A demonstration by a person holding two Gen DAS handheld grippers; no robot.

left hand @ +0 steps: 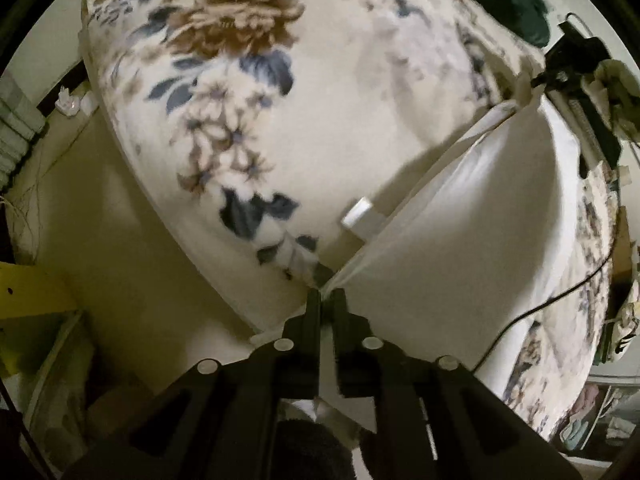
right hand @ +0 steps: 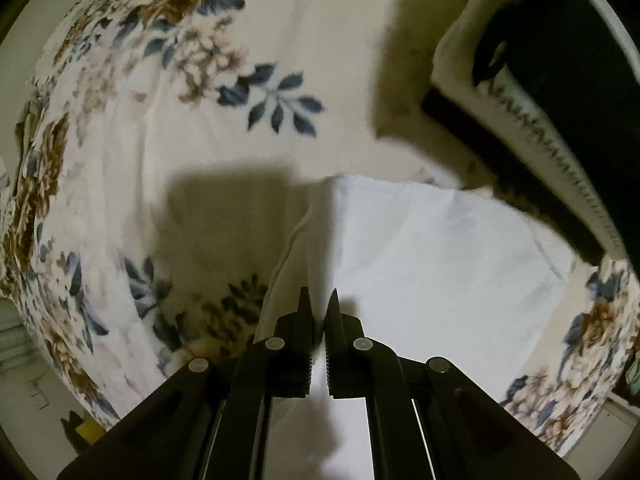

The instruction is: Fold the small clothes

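A small white garment [left hand: 472, 232] hangs stretched above a floral bedspread [left hand: 320, 80]. My left gripper [left hand: 326, 294] is shut on one corner of it; a white label [left hand: 362, 216] shows near its edge. At the far end of the cloth my right gripper [left hand: 560, 76] grips the other end. In the right wrist view the white garment [right hand: 432, 248] spreads ahead, and my right gripper [right hand: 318, 300] is nearly closed with the cloth's edge between the fingers. The other gripper's dark body [right hand: 552, 128] fills the upper right.
The floral bedspread [right hand: 160, 120] covers the bed under the cloth. A black cable [left hand: 540, 308] runs over the bed's right side. A floor [left hand: 100, 220], a yellow shelf [left hand: 36, 292] and a wall plug [left hand: 68, 100] lie left of the bed.
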